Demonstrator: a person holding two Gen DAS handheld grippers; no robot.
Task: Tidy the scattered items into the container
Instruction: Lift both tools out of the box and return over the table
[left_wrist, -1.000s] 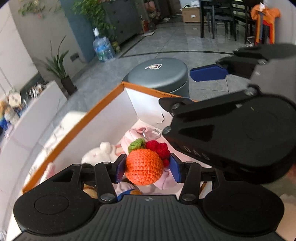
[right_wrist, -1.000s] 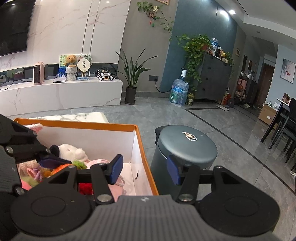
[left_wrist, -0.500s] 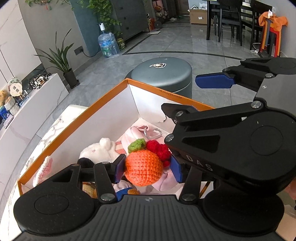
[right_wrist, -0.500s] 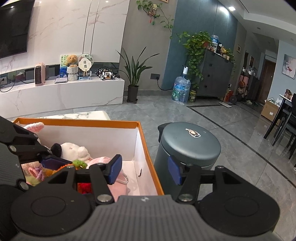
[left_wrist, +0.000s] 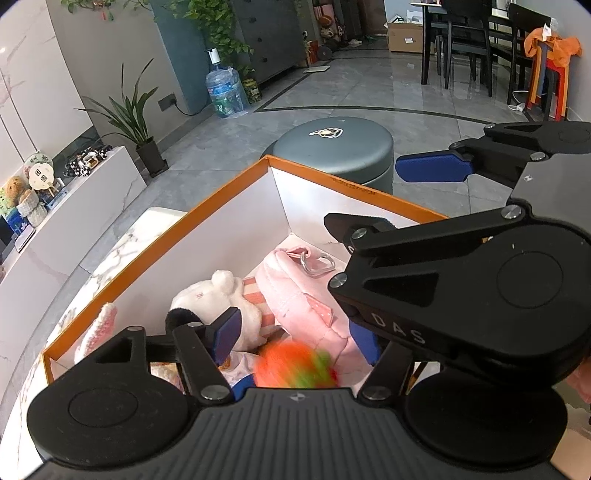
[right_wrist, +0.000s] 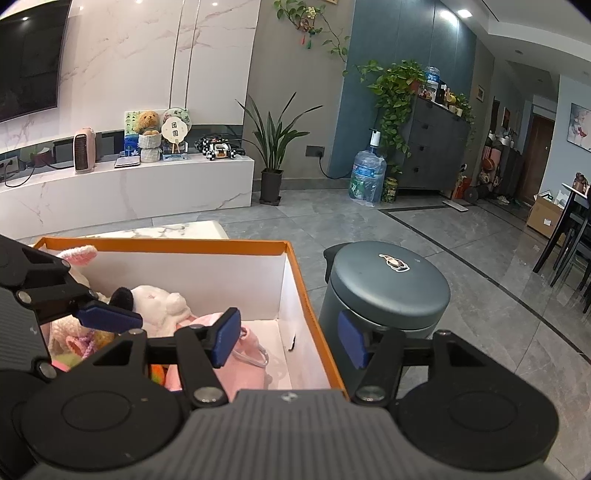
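Observation:
An orange-rimmed white box sits on a marble table and holds a white plush, a pink plush bag and other soft toys. My left gripper is open above the box. A crocheted orange fruit is blurred just below its fingers, free of them, over the toys. My right gripper is open and empty over the box's right wall; it also shows in the left wrist view. The box shows in the right wrist view too.
A grey round bin stands on the floor right beside the box. A white marble TV bench lies beyond, with a potted plant and a water bottle. Dark chairs stand far off.
My left gripper has opened and let go of the crocheted orange fruit, which is dropping into the box. Both grippers have risen slightly.

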